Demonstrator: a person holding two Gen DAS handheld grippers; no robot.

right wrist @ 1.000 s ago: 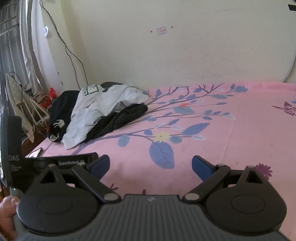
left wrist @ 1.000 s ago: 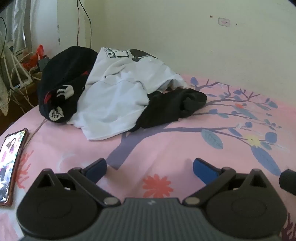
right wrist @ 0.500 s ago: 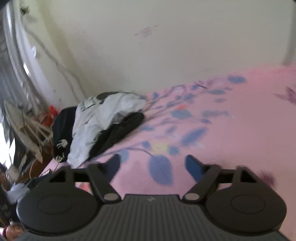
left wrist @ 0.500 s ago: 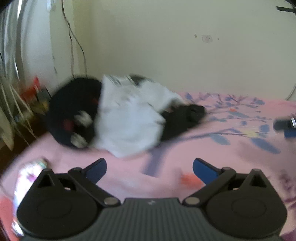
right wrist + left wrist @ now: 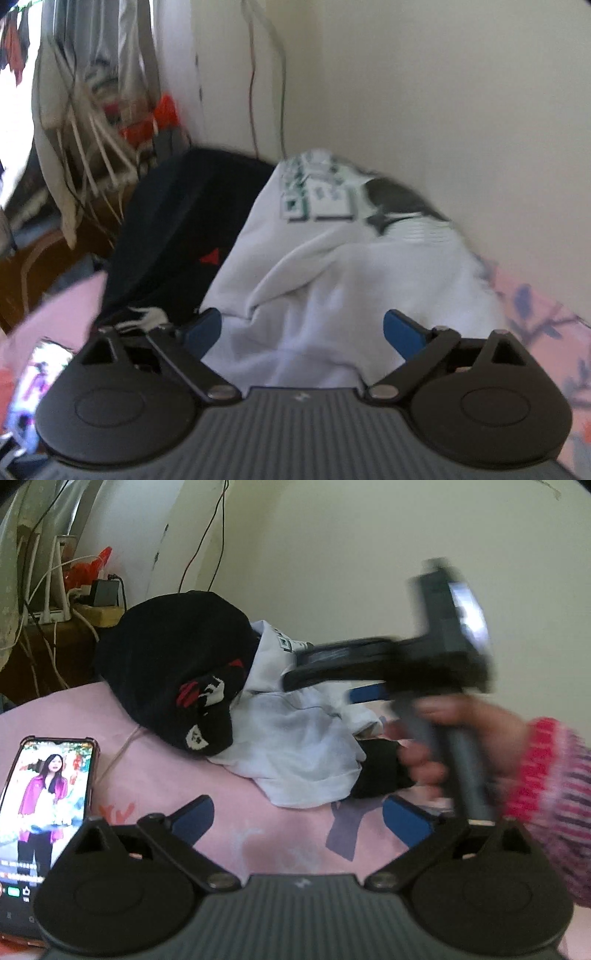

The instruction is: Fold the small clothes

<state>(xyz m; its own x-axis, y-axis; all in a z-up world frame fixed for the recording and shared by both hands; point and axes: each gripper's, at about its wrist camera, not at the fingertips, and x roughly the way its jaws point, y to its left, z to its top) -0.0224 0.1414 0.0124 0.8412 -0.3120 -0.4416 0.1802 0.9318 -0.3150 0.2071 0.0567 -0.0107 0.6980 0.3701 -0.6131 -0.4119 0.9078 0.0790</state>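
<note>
On the pink bed [image 5: 155,775], a lit phone [image 5: 44,797] lies left of the left gripper [image 5: 297,818], whose jaws gape wide over bare sheet, holding nothing. Just beyond sits the heap: black garment [image 5: 177,664], then white shirt [image 5: 295,753]. The right gripper [image 5: 303,332] hovers over the shirt; its jaws have just been closing, half open, cloth below, contact unclear.

Soft daylight enters from the left; right view smeared by motion blur, fisheye edges bend.
</note>
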